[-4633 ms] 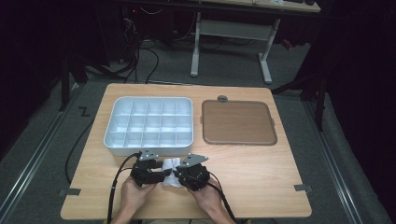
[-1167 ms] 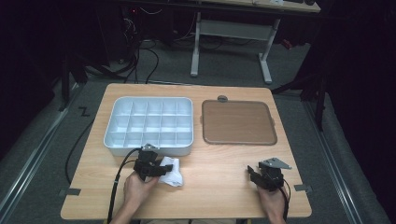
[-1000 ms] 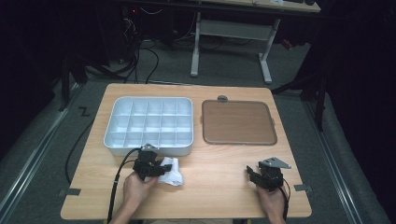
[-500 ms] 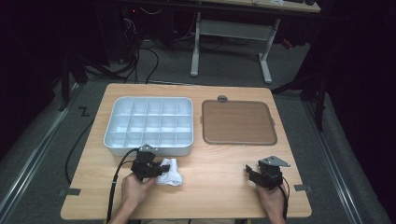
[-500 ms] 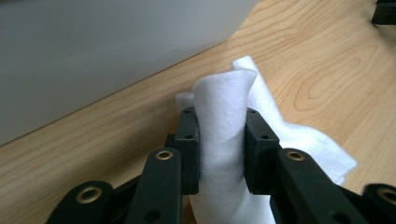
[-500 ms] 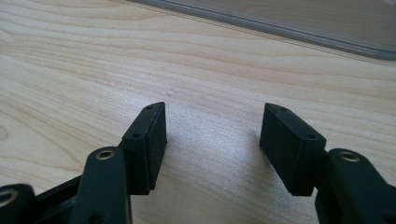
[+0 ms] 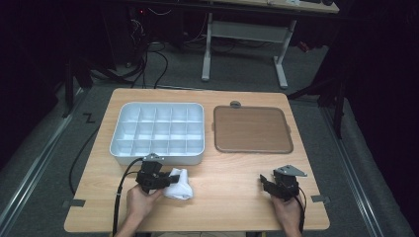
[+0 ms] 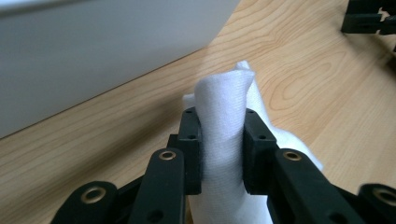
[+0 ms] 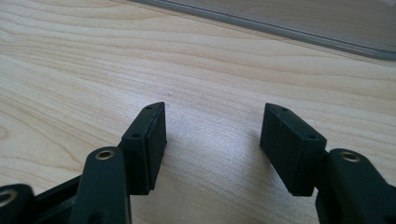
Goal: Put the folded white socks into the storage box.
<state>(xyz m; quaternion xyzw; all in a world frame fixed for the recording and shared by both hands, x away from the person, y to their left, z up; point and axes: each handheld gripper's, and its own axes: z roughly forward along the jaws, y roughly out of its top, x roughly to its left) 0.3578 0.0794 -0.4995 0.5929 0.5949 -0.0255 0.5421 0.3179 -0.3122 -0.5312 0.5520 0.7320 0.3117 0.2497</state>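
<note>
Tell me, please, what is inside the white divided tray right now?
The white divided tray shows bare white compartments, nothing in them. The near row's floors are partly hidden by the tray's front wall, so those cannot be fully checked.

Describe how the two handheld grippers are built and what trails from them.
Both the left gripper and right gripper are matte black linkages with brass-coloured pivot pins and flat rectangular ribbed pads. Each carries a grey three-cornered plate on top. A black cable trails from the left one.
</note>
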